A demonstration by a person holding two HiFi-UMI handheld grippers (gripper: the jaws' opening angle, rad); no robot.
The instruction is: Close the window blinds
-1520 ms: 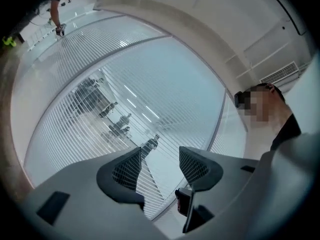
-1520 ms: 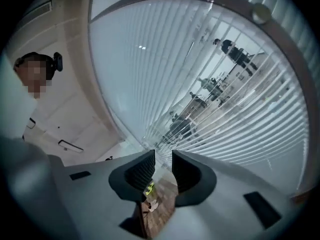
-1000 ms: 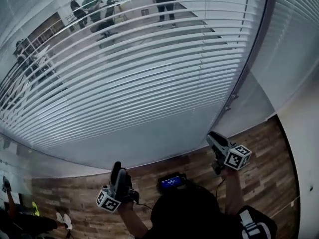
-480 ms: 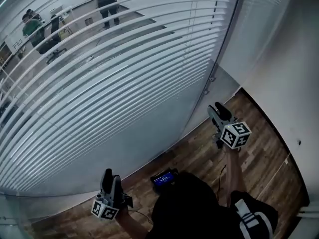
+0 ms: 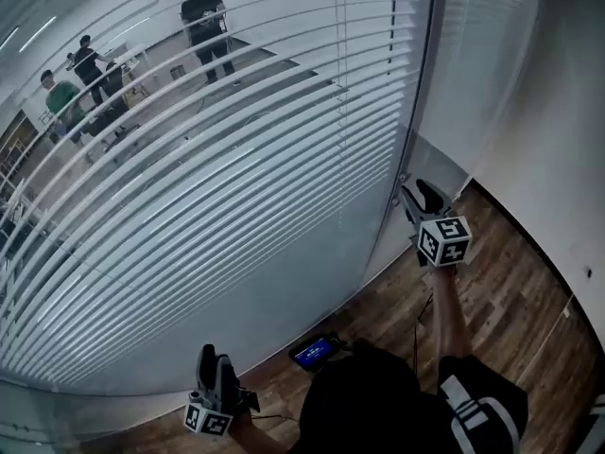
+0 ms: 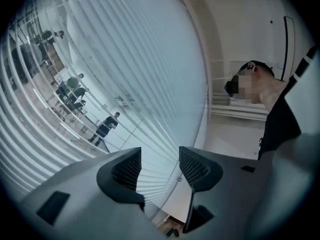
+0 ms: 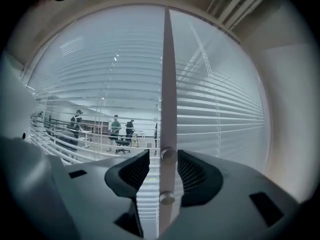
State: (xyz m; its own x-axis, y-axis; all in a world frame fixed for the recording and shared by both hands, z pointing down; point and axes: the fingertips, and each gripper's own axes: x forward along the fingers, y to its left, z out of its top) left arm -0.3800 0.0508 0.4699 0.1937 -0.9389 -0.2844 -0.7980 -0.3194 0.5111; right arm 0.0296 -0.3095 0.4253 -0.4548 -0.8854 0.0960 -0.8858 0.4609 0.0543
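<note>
I read bright, cool, even light in all three views, coming from the lit room behind the blinds [image 5: 236, 178]. Bright streaks [image 5: 38, 38] cross the head view's upper left corner. The wood floor [image 5: 510, 291] sits dimmer, with no hard shadows. Fisheye distortion bows the slats into curves (strongest toward the edges). Both gripper views carry a black circular vignette, and the near jaws render dark and soft.

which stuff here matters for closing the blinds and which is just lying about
Job:
window blinds
knobbed frame post, seen in the gap of the open right claw
left claw, open, empty

Just about:
blue-screened device on the wood floor
people beyond the glass
</note>
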